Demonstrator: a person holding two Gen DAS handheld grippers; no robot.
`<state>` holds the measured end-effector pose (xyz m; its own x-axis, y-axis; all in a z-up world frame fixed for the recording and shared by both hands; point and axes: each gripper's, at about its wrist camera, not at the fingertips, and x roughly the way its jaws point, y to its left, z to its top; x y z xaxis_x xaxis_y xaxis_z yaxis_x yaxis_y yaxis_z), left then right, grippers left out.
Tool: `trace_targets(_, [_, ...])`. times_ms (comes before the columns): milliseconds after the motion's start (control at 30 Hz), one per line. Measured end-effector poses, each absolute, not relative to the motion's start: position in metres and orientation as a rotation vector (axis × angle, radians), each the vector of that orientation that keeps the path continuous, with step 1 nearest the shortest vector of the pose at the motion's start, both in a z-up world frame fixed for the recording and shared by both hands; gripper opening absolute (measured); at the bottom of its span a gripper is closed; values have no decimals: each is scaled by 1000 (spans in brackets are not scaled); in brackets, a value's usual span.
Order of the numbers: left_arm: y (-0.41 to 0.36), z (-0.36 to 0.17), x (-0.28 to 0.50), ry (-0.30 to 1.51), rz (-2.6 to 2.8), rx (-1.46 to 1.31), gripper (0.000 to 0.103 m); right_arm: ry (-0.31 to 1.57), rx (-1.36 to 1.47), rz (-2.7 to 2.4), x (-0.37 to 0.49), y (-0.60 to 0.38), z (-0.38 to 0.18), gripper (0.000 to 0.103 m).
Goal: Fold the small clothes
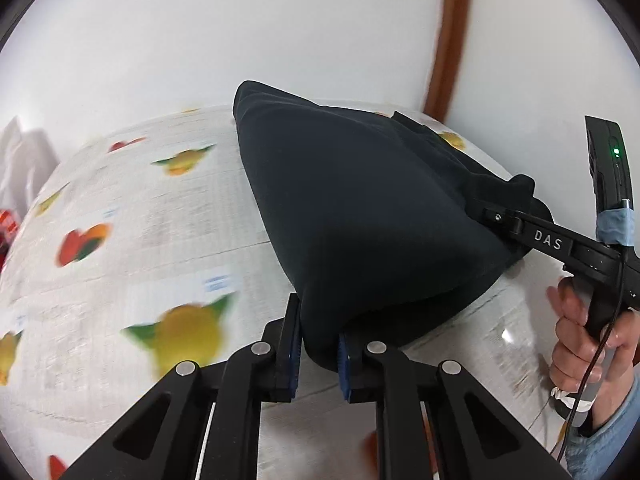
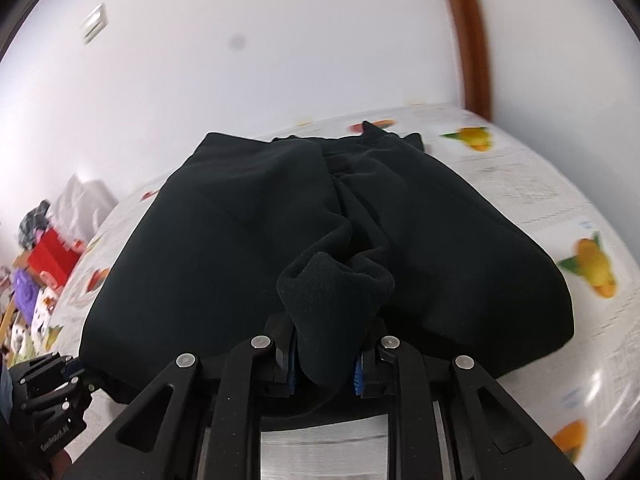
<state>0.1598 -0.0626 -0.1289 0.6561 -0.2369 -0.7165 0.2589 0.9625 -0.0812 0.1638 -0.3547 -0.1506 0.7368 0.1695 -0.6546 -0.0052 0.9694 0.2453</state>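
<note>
The dark garment (image 2: 248, 240) lies on the table (image 1: 132, 216), reaching from the near edge back almost to the far edge by the wall. It looks to be a small pair of trousers or shorts, though I cannot be sure which. I read it as soft, thickish knit: light, limp, not slippery, prone to sag and bunch wherever I am not holding it. The sensible places to grip are the hems and corners, where several layers stack up and a pinch will not slide off.

My left gripper (image 1: 318, 344) has its jaws clamped on a near corner of the cloth, with the blue pads (image 1: 296, 354) pressed against it on either side and the fabric ballooning up from that point. My right gripper (image 2: 324, 360) is likewise closed on a bunched, rolled lump of the near hem, which stands up between its jaws. In the left view I can see that gripper biting the cloth at the right-hand side, with my hand (image 1: 580, 344) around its handle.

The long axis seems to run from me toward the wall, with a central crease or seam down the middle. The ribbed edge at the far end (image 2: 376, 130) is probably the waistband, so the near end points at me.

Beyond it, the tablecloth is pale with printed fruit (image 2: 596, 268). Off the left edge sits a clutter of things, including a red box (image 2: 52, 258). A brown frame (image 2: 468, 36) climbs the white wall.
</note>
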Motion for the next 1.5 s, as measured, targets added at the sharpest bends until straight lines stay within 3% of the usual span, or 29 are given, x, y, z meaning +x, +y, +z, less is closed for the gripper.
trace_targets(233, [21, -130, 134, 871, -219, -26, 15, 713, 303, 284, 146, -297, -145, 20])
trace_targets(400, [30, -134, 112, 868, -259, 13, 16, 695, 322, 276, 128, -294, -149, 23])
trace_targets(567, [28, -135, 112, 858, -264, -25, 29, 695, 365, 250, 149, -304, -148, 34])
trace_targets(733, [18, -140, 132, 895, -250, -25, 41, 725, 382, 203, 174, -298, -150, 35])
trace_targets(767, [16, -142, 133, 899, -240, -18, 43, 731, 367, 193, 176, -295, -149, 32])
trace_targets(833, [16, -145, 134, 900, -223, -15, 47, 716, 314, 207, 176, -286, -143, 16])
trace_targets(900, [18, -147, 134, 899, -215, -13, 51, 667, 269, 225, 171, -285, -135, 11])
trace_targets(1000, [22, -149, 135, 898, -211, -15, 51, 543, 310, 231, 157, -311, -121, 9])
trace_targets(1067, [24, -148, 134, 895, -214, -12, 58, 504, 376, 178, 151, -337, -120, 9])
trace_targets(1133, [21, -148, 133, 889, -215, 6, 62, 550, 392, 166, 154, -351, -132, 9])
trace_targets(1500, [-19, -140, 138, 848, -177, 138, 59, 636, 303, 110, 167, -338, -139, 10])
